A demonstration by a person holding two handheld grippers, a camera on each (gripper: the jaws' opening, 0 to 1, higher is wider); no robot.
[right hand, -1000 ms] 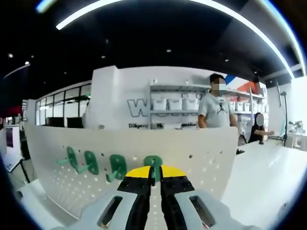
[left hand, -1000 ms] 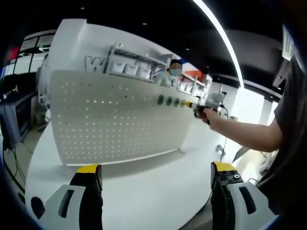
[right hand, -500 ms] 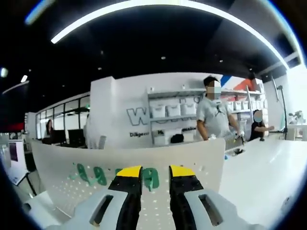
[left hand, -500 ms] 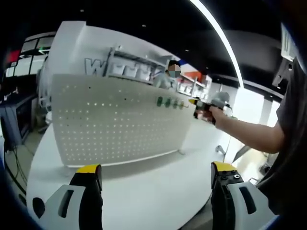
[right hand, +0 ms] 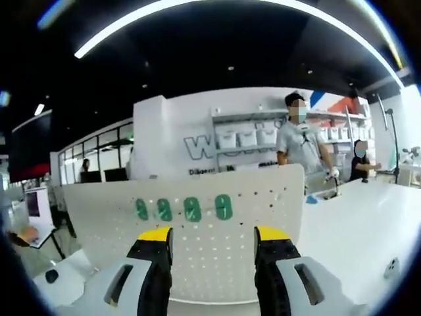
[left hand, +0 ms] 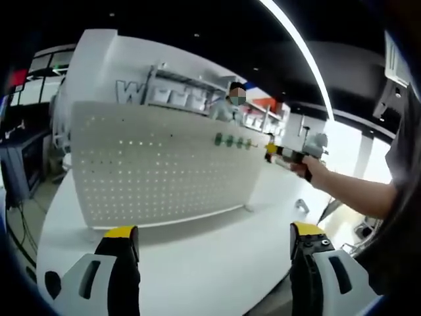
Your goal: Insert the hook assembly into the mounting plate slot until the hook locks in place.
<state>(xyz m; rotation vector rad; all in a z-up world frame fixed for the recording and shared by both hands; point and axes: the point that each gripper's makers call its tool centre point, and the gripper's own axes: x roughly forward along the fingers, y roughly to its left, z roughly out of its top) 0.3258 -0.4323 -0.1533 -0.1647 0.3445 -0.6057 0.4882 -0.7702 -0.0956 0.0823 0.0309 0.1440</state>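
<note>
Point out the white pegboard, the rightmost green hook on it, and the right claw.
white pegboard [right hand: 217, 263]: right gripper view, bare perforated face.
rightmost green hook [right hand: 223, 207]: right gripper view, middle of its green backplate.
right claw [right hand: 214, 234]: right gripper view, midway between its yellow fingertips.

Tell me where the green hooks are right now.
In the right gripper view, four green hooks sit in a row high on the white pegboard, above the open right gripper.

L hand-held gripper [left hand: 214, 247] jaws wide apart; R hand-held gripper [right hand: 214, 238] parted, nothing held.
</note>
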